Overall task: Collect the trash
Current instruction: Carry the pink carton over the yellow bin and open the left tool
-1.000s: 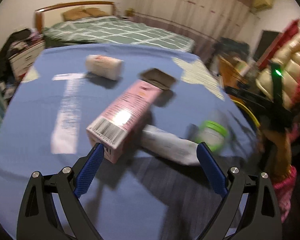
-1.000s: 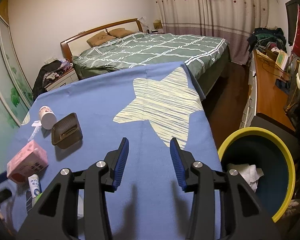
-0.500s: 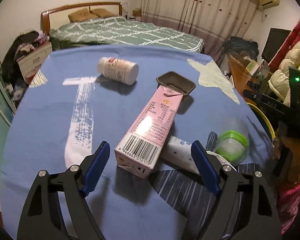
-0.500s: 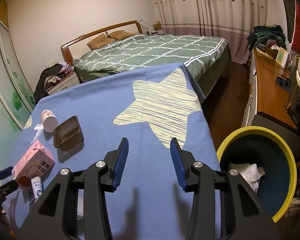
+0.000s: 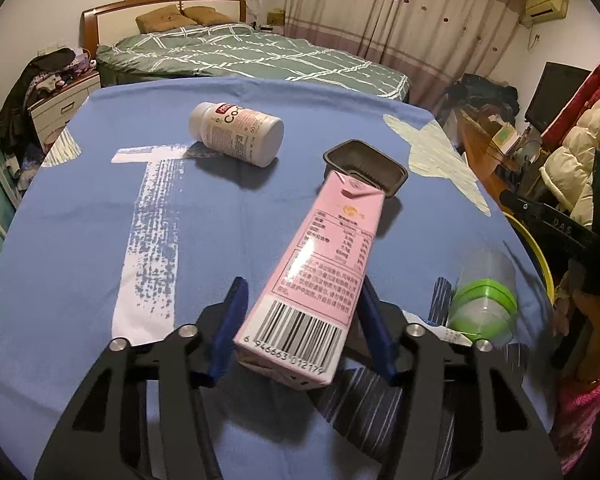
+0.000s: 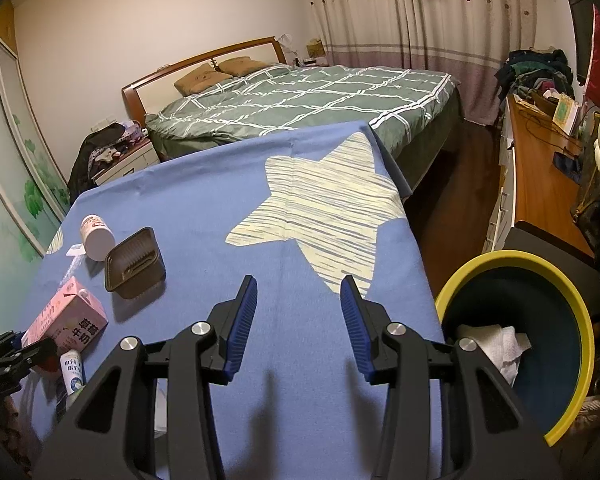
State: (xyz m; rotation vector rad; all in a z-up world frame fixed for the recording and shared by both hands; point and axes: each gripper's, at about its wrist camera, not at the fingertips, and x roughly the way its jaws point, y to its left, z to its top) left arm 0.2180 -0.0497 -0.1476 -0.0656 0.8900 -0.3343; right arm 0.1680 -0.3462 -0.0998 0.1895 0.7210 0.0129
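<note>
The desk (image 5: 80, 216), under a blue cloth, fills the middle of both wrist views. The bin (image 6: 572, 312), yellow-rimmed, stands off the desk edge at lower right of the right wrist view, with white paper already in it.

The carton (image 5: 320, 264), pink, lies in the lower centre of the left wrist view. Its long axis runs from the barcode end at bottom centre up and slightly right toward the tray (image 5: 364, 164). This axis is roughly in line with the direction the left tongs (image 5: 300, 328) point, so the blue pads bracket the carton across its narrow width at the barcode end.

The left tongs are closing, with the carton between the pads. The left pad shows a thin gap to the carton wall; the right pad is partly hidden behind the carton, so contact there cannot be confirmed. Judgement: grip not yet made.

The right tongs (image 6: 298, 320) sit released and empty at bottom centre of their view, over bare cloth near the bin. The carton (image 6: 70, 320) appears far at lower left there, so the left tongs are much the nearer.

Smaller items remaining: a white bottle (image 5: 236, 134) on its side at upper centre, a green-lidded jar (image 5: 484, 304) at right, and a tube (image 6: 71, 372) beside the carton.
</note>
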